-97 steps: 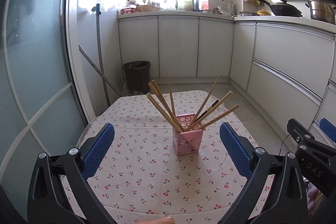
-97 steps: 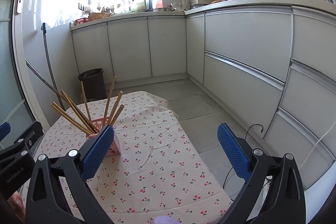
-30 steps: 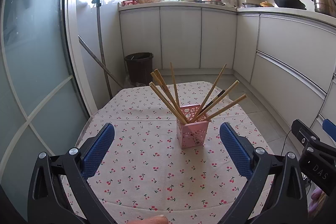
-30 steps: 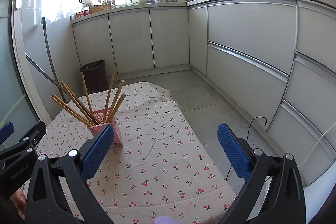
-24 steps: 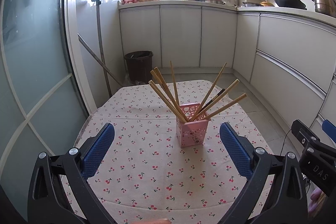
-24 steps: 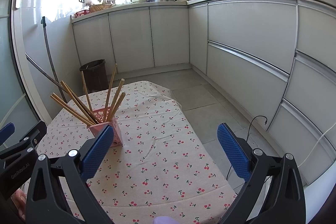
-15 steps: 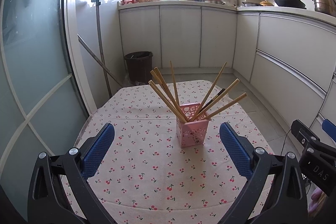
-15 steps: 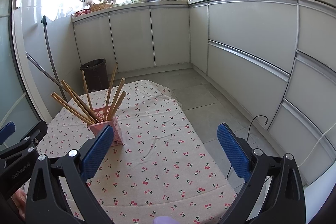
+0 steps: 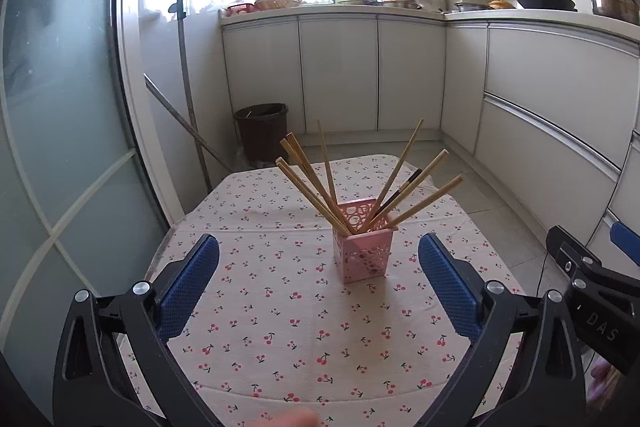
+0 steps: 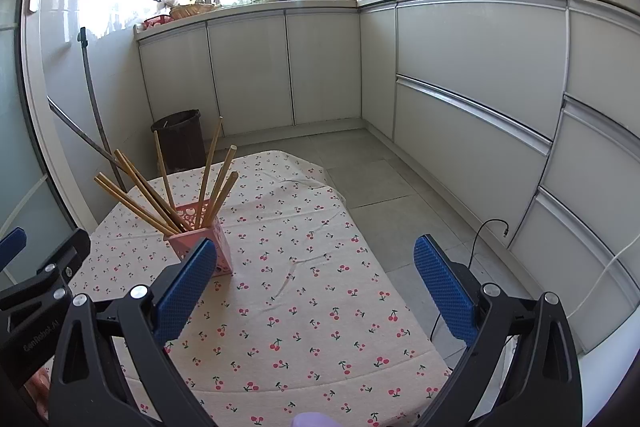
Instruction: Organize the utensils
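Left wrist view shows the left gripper [image 9: 318, 283] wide open, holding nothing. A pink basket [image 9: 363, 241] stands upright on the cherry tablecloth [image 9: 280, 307], nearer its far edge and a bit to the right. Wooden chopsticks [image 9: 316, 187] and one dark chopstick [image 9: 404, 185] fan out of it. Nothing lies between the fingers and the basket. The right gripper [image 10: 316, 281] is wide open too, empty, over the cloth's right edge. A brown bin [image 9: 262, 131] and a leaning pole [image 9: 188, 99] stand behind.

Wooden chopsticks [image 9: 320, 183] fanned in upright pink holder [image 9: 364, 255], mid-table.
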The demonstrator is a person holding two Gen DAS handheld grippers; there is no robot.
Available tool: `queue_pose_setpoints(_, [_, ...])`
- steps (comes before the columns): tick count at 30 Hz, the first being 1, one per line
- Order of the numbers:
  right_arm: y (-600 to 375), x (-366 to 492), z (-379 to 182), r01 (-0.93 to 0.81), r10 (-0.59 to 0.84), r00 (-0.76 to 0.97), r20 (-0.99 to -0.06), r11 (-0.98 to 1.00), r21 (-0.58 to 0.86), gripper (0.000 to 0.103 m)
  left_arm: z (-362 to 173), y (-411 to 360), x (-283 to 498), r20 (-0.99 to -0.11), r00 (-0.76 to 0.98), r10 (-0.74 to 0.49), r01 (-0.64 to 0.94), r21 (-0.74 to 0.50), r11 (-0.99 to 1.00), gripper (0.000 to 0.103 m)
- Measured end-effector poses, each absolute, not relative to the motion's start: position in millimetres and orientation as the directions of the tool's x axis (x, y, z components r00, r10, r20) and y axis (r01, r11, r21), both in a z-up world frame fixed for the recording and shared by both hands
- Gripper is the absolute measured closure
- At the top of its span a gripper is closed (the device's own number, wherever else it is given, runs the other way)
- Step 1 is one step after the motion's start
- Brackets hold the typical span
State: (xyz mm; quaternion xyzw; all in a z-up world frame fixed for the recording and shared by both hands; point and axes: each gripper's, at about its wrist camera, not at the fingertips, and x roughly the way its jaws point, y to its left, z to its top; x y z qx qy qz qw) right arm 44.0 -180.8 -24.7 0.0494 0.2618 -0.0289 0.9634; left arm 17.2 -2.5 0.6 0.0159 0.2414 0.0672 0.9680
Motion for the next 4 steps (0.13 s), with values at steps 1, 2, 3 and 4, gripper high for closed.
queue_pose_setpoints(1, [-181.2,44.3,-24.7,0.083,-0.031,0.861,-0.507,0.993,0.080,0.007,0.6,-2.5,17.3,-0.468,0.874,0.130,-0.115,0.061,0.991,0.007])
queue_pose_setpoints(2, [-180.8,43.8,-24.7,0.084,-0.032,0.861,-0.507,0.993,0.080,0.007,0.8,-2.5,16.8,-0.467,0.874,0.134,-0.118,0.063,0.991,0.007])
queue_pose_setpoints(3, [-180.3,43.7,-24.8,0.085,-0.033,0.861,-0.507,0.993,0.079,0.007,0.7,-2.7,16.2,-0.464,0.875,0.137,-0.121,0.065,0.991,0.007])
queue_pose_setpoints(4, [-180.2,43.6,-25.1,0.085,-0.033,0.861,-0.508,0.993,0.079,0.007,0.6,-2.8,16.2,-0.465,0.875,0.135,-0.119,0.065,0.991,0.007])
